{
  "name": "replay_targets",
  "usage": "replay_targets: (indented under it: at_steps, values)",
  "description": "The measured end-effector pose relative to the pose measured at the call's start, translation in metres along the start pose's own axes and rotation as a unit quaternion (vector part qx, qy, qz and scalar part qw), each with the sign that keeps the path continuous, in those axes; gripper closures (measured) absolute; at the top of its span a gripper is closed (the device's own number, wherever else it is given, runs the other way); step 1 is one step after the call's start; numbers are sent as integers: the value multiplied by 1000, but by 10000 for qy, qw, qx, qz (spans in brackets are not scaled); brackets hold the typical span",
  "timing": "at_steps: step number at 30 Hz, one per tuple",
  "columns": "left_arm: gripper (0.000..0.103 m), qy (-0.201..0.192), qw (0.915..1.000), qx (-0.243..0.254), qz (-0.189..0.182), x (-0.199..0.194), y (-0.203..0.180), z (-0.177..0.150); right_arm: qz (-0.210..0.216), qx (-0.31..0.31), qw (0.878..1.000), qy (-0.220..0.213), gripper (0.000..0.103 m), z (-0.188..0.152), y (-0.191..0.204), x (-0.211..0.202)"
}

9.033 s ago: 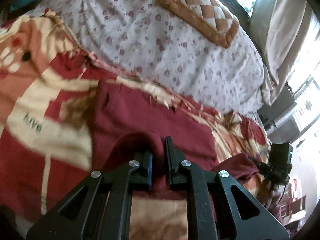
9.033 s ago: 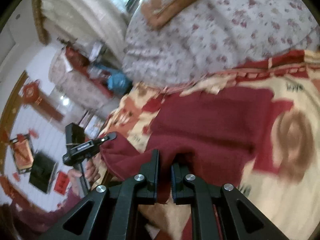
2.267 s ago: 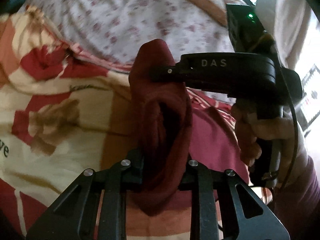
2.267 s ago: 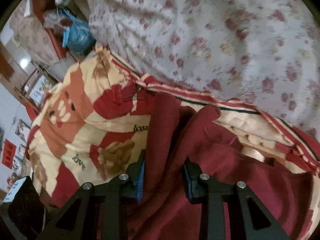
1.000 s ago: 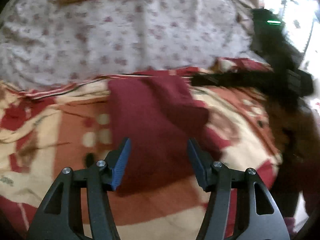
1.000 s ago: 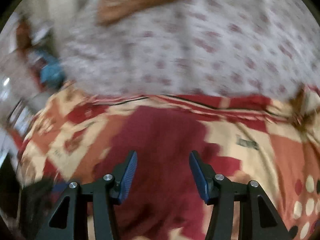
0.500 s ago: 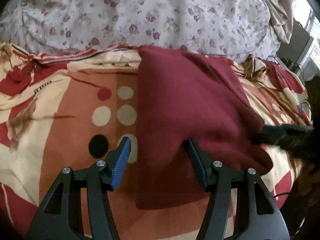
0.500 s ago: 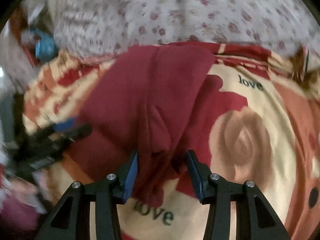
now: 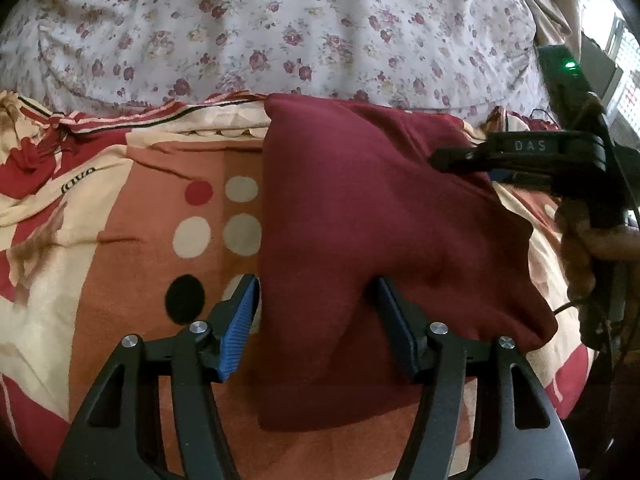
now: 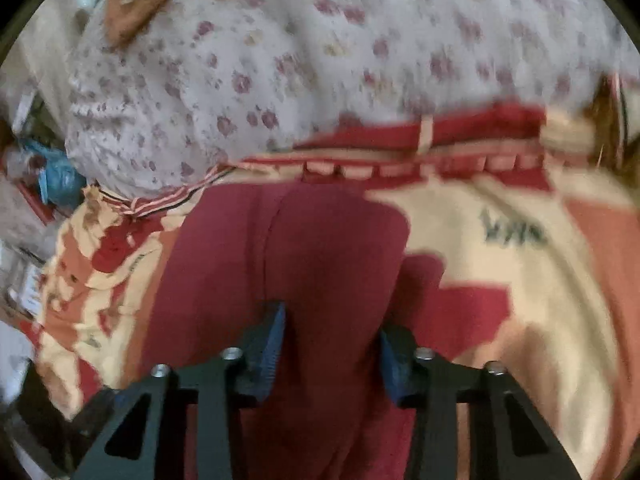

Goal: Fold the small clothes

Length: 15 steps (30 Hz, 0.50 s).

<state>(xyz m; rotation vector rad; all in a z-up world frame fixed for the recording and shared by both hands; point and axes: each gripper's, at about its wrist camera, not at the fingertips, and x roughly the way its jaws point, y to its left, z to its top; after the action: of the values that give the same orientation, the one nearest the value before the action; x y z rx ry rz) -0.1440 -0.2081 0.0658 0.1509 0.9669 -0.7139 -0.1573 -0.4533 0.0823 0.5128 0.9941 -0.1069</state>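
Observation:
A folded dark red garment [image 9: 360, 220] lies flat on a patterned red, orange and cream blanket [image 9: 132, 216]. My left gripper [image 9: 316, 300] is open, its jaws spread around the garment's near edge, holding nothing. The right gripper shows in the left wrist view [image 9: 448, 158] over the garment's right side, held by a hand. In the blurred right wrist view the right gripper [image 10: 332, 324] is open, its jaws either side of a raised fold of the garment [image 10: 304, 248].
A white floral quilt [image 9: 280, 28] lies along the far side of the blanket. The bed edge and room clutter [image 10: 48, 184] show at the left in the right wrist view. A window [image 9: 616, 52] is at the far right.
Both grippers held the garment up earlier, then opened and let it down folded on the blanket. In the last half second the right gripper has moved up over the garment's right side.

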Motion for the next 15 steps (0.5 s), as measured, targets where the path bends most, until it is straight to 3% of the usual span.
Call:
replay_targets:
  at_steps: [3,9,15]
  values:
    - [36,48,9999,-95,-33,3,3,1,-458,-402,9978,-262,79,1,0,-10]
    - [35,41,10000,-40,-39,5,-1,0,-1081,-642,9917,-252,83,-1,-19,14]
    - [35,49,10000,-41,-10,5,-1,-1,-783,-161,9965,-261,79,1,-29,-9]
